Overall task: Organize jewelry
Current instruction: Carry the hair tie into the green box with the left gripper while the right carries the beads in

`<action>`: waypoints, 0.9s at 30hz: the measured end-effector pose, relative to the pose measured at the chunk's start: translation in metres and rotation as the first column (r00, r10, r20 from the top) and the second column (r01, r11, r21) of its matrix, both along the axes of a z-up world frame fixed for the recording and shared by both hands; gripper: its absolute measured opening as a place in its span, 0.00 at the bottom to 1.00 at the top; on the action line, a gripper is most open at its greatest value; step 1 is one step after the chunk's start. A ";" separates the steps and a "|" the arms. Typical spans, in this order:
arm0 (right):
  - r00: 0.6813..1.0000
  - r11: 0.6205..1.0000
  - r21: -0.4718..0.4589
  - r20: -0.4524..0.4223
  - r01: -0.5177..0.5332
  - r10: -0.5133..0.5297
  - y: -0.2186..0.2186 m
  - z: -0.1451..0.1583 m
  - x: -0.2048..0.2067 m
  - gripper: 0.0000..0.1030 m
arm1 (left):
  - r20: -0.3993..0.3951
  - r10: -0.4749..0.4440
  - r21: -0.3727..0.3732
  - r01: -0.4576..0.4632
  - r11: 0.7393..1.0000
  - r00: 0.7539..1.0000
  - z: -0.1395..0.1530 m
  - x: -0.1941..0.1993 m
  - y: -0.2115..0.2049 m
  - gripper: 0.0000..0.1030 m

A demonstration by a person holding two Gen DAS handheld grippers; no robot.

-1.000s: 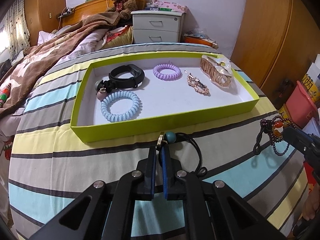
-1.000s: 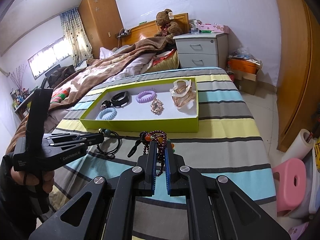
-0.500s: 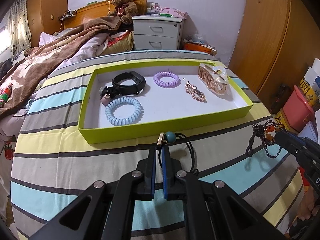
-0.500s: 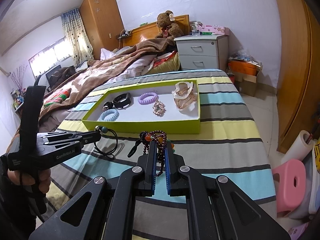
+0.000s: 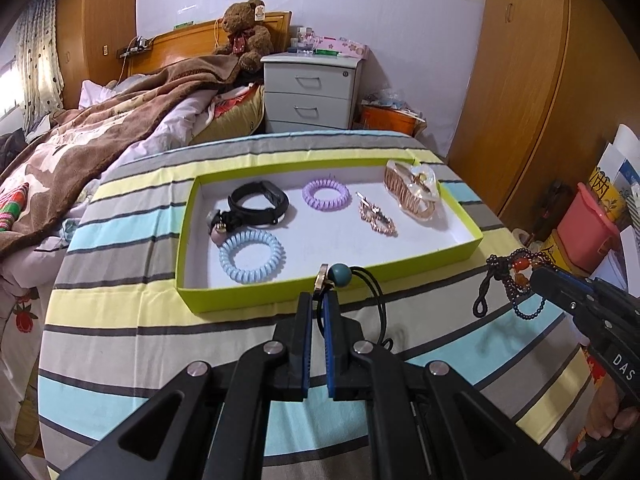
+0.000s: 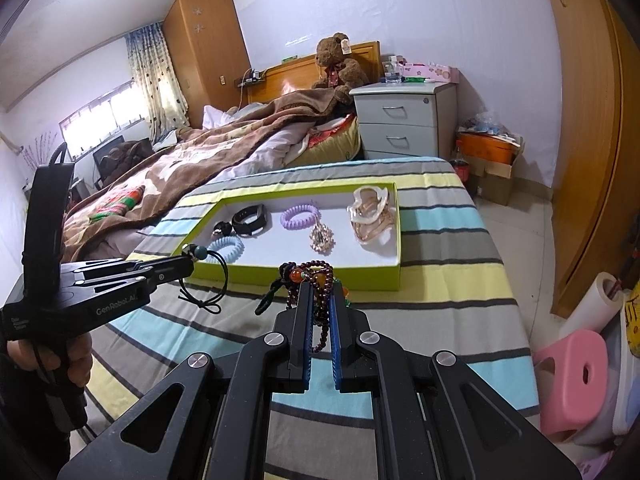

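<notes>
Black cord necklace with a teal round bead [image 5: 341, 275] is pinched at its bead end between the nearly closed fingers of the left gripper [image 5: 318, 304], and its loop hangs down to the striped bedspread [image 5: 120, 344] just in front of the lime-green cardboard tray [image 5: 280, 294]. The right gripper [image 6: 320, 292] has its narrow fingers closed on a dark purple beaded bracelet with orange beads [image 6: 316, 274], which hangs vertically between them, with its black tassel to the left, also before the tray.
</notes>
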State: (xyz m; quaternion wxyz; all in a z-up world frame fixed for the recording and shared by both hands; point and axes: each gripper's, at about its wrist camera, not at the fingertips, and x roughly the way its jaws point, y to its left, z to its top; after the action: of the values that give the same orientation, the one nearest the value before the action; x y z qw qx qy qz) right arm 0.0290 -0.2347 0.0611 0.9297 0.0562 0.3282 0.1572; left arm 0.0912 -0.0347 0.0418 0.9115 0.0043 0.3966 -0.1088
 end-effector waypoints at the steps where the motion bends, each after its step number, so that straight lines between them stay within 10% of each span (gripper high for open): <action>1: 1.000 1.000 0.000 0.003 0.000 0.000 0.000 0.002 0.001 0.07 | 0.004 0.001 0.000 -0.001 1.000 1.000 0.001 0.000 0.001 0.06; 27: 0.999 0.999 -0.041 0.045 -0.009 0.011 0.027 0.027 0.070 0.07 | 0.023 0.025 -0.013 -0.025 1.000 0.999 0.020 0.040 0.011 0.06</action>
State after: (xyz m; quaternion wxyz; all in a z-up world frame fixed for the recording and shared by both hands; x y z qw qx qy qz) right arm 0.0994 -0.2080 0.0880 0.9370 0.0319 0.3106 0.1565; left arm 0.1316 -0.0233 0.0617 0.9174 -0.0051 0.3852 -0.0996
